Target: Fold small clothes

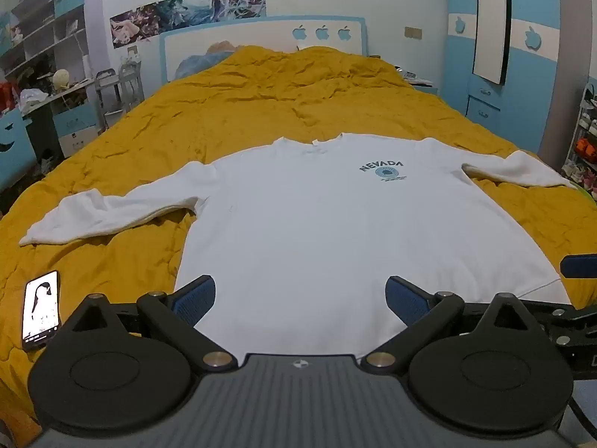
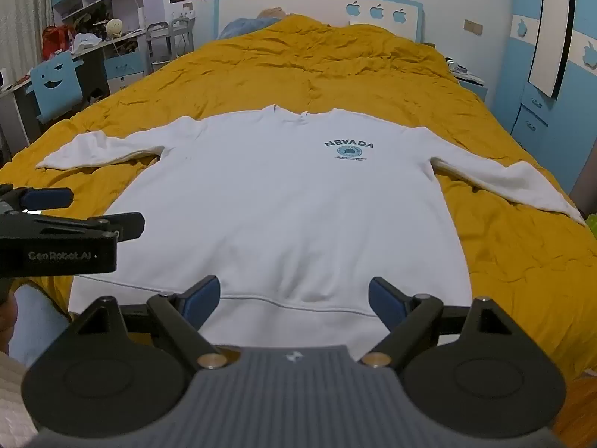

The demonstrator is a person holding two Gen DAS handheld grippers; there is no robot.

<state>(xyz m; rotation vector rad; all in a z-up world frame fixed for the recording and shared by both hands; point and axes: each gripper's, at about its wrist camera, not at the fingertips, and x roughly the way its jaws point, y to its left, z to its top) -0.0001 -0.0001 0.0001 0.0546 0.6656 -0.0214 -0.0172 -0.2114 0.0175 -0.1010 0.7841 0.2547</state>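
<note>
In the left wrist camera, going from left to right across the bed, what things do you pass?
Phone → sweatshirt's left-hand sleeve → left gripper, open over the sweatshirt hem → NEVADA print → the other sleeve → right gripper's blue pad at the frame edge.

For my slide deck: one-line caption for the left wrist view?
Open left gripper poised over the hem of a white sweatshirt spread flat on a yellow quilt.

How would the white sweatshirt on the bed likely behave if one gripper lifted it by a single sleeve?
The white sweatshirt lies flat and creased, so it would probably droop limply. Its sleeve already bends over the quilt, suggesting soft, floppy cloth. It looks thick, so perhaps fairly heavy.
</note>
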